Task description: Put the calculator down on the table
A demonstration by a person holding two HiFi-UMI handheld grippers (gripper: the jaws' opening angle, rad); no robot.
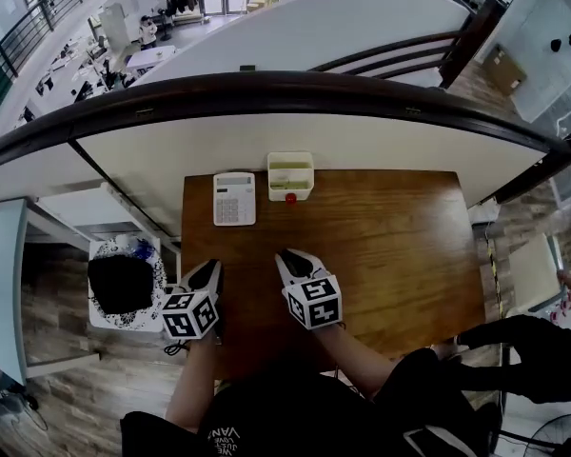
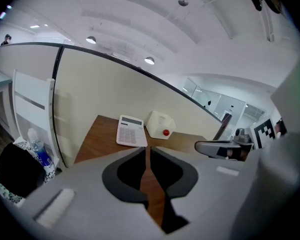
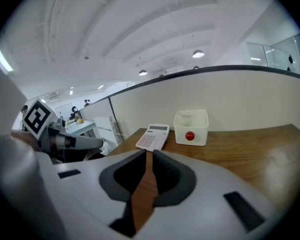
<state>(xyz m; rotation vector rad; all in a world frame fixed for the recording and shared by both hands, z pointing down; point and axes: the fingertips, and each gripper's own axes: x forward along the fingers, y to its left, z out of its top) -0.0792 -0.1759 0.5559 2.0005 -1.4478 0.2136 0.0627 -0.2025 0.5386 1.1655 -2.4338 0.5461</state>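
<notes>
The white calculator [image 1: 234, 199] lies flat at the far left corner of the wooden table [image 1: 390, 246], with no gripper touching it. It also shows ahead in the left gripper view as the calculator [image 2: 131, 131] and in the right gripper view as the calculator [image 3: 153, 136]. My left gripper [image 1: 214, 267] hovers over the table's near left edge, well short of the calculator. Its jaws are shut with nothing between them [image 2: 147, 149]. My right gripper [image 1: 287, 255] hangs beside it, to the right. It is also shut and empty [image 3: 147, 153].
A small white box [image 1: 290, 171] stands just right of the calculator, with a red ball [image 1: 290, 198] at its front. A cream partition wall [image 1: 266, 141] runs behind the table. A white stool holding a black bag [image 1: 122, 284] stands left of the table.
</notes>
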